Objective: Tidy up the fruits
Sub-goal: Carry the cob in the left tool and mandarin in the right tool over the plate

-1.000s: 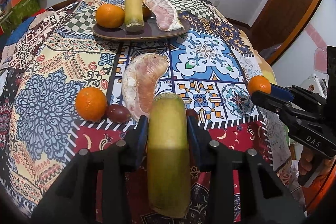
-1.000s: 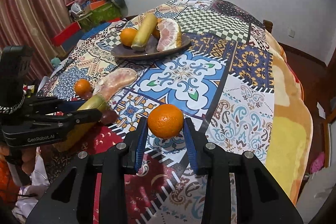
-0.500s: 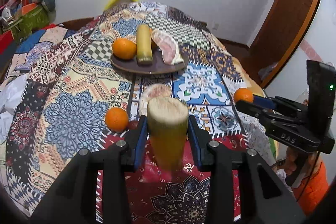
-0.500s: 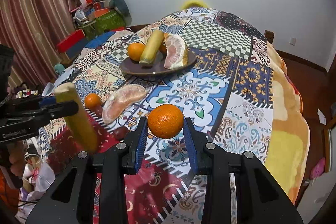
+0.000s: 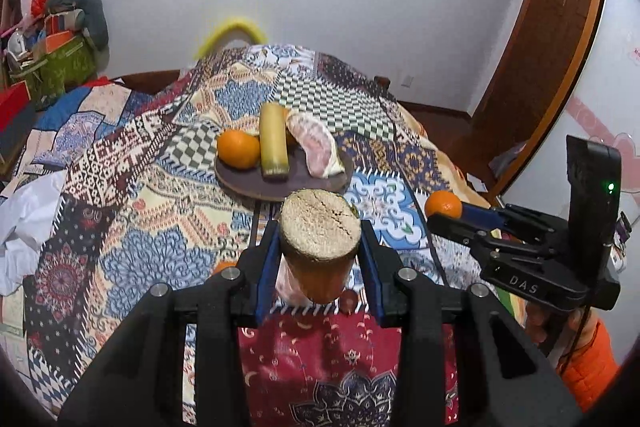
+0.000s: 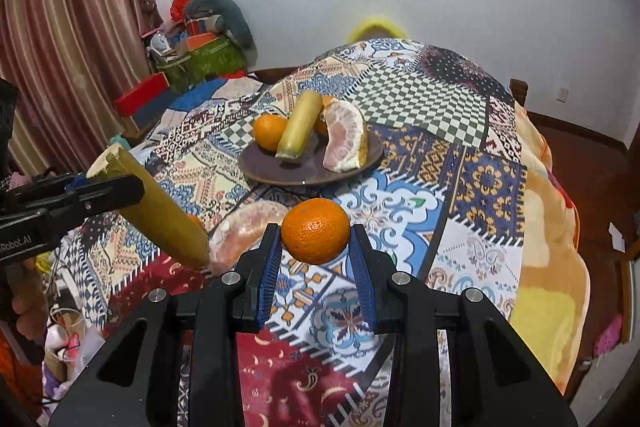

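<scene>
My left gripper (image 5: 319, 259) is shut on a yellow-green sugarcane piece (image 5: 319, 227), lifted and tilted so its cut end faces the camera; it also shows in the right wrist view (image 6: 160, 215). My right gripper (image 6: 316, 259) is shut on an orange (image 6: 315, 230), held above the table; the orange also shows in the left wrist view (image 5: 443, 203). A dark plate (image 5: 248, 183) farther back holds an orange (image 5: 238, 149), a sugarcane piece (image 5: 273, 141) and a pomelo wedge (image 5: 316, 147). A loose pomelo wedge (image 6: 244, 231) lies on the cloth.
The table is covered by a patchwork cloth (image 5: 140, 227). A small dark fruit (image 5: 349, 299) and part of another orange (image 5: 224, 265) lie near my left gripper. Boxes and bags (image 6: 192, 55) stand at the far left, and a wooden door (image 5: 552, 39) is at the right.
My left gripper has lifted the sugarcane piece off the cloth and tilted it up. My right gripper has risen slightly with the orange.
</scene>
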Motion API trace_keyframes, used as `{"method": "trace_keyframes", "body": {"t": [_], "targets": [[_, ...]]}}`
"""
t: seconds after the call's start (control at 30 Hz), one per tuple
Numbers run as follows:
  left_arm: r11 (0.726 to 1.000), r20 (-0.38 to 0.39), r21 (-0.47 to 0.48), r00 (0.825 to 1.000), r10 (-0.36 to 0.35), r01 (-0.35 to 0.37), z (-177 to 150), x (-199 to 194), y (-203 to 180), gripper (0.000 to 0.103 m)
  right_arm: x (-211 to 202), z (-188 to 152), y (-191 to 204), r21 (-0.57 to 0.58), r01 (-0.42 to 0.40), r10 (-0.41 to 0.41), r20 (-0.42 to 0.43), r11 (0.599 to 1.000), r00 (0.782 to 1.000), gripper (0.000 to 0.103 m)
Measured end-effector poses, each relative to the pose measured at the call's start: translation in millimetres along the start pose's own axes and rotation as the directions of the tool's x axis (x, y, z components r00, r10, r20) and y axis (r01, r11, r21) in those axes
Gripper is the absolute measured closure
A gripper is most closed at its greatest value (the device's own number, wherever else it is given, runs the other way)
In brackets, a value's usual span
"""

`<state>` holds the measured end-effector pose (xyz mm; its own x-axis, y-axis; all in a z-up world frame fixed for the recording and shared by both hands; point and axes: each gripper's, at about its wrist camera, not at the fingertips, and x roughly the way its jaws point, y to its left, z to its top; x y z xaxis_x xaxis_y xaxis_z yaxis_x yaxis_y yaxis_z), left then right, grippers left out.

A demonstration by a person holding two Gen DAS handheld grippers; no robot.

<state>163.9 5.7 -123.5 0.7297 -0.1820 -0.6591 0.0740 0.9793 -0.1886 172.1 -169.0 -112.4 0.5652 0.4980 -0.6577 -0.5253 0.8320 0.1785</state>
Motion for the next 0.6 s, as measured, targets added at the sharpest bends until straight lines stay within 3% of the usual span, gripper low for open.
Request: {"method": "trace_keyframes", "body": {"t": [0.6], "targets": [[0.998,0.055,-0.03,0.997,0.058,-0.057,42,28,32,0.066,30,39,-8,-0.001,-0.017,0.017,0.039,1.0,0.999,0.071]]}}
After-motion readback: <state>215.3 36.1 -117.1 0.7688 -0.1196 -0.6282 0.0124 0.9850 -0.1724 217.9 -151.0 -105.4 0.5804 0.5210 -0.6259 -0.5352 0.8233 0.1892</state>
